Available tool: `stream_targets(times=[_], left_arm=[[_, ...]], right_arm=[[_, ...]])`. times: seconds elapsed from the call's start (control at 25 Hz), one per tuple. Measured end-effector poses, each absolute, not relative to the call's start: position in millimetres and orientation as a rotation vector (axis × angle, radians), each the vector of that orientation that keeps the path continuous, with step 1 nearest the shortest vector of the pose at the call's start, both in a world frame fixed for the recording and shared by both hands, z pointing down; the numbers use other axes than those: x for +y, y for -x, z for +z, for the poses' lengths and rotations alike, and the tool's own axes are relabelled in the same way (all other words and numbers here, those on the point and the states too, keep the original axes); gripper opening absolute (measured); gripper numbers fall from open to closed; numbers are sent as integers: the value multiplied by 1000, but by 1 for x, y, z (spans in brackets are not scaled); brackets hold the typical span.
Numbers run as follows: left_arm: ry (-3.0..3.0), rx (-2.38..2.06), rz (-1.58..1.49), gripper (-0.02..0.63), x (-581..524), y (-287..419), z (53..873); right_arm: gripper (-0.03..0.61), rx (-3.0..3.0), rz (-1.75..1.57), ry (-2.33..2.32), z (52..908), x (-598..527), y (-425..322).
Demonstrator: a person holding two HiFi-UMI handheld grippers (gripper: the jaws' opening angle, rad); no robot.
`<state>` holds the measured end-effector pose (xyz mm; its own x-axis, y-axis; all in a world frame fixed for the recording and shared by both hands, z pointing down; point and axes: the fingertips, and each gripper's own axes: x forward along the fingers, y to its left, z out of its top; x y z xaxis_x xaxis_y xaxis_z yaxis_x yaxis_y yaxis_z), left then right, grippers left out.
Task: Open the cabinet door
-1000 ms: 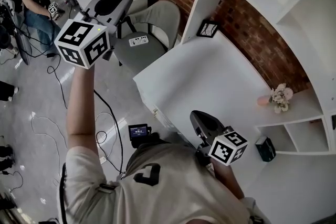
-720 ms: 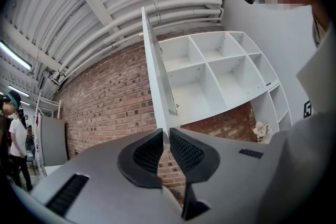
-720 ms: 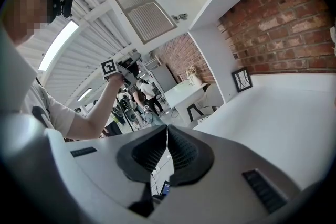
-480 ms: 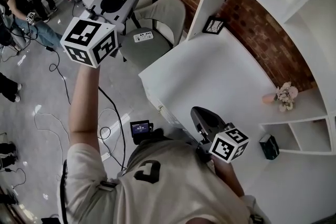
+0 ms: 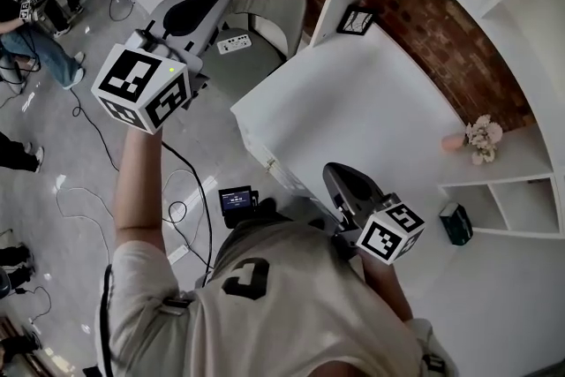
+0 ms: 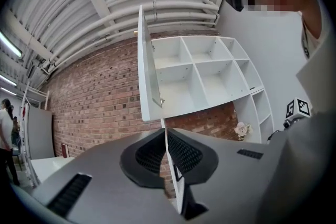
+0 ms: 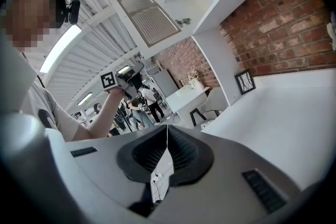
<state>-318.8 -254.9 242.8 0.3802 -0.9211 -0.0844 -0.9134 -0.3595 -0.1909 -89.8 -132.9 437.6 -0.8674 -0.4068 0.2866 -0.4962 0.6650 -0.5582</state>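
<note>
Left tongs (image 6: 165, 136) have just been closing and are shut with nothing in them, held up high. Right tongs (image 7: 167, 136) are shut and empty too, by the white surface (image 5: 353, 101). The cabinet door (image 6: 148, 76) stands open up above.

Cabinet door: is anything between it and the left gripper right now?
Nothing visible. The cabinet door hangs swung out, edge-on, above and beyond the left gripper, whose jaws have just closed empty; only open air lies between.
</note>
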Motion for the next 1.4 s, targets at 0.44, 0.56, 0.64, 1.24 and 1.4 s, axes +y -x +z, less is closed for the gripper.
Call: stream_targets(times=[0.44, 0.56, 0.64, 1.24, 1.4], left_arm=[[2689, 1441, -25, 17, -222, 278, 299], [2731, 1436, 20, 17, -213, 267, 313], [2740, 1447, 41, 17, -204, 261, 317], [3036, 1175, 44, 17, -111, 103, 351], [3030, 1037, -91, 17, -86, 73, 353]], right_arm=[[28, -2734, 881, -821, 422, -118, 91], [28, -2732, 867, -851, 421, -112, 84], [28, -2732, 856, -876, 421, -109, 76], [28, -2791, 915, -1039, 414, -45, -14], [28, -2813, 919, -1056, 411, -28, -35]])
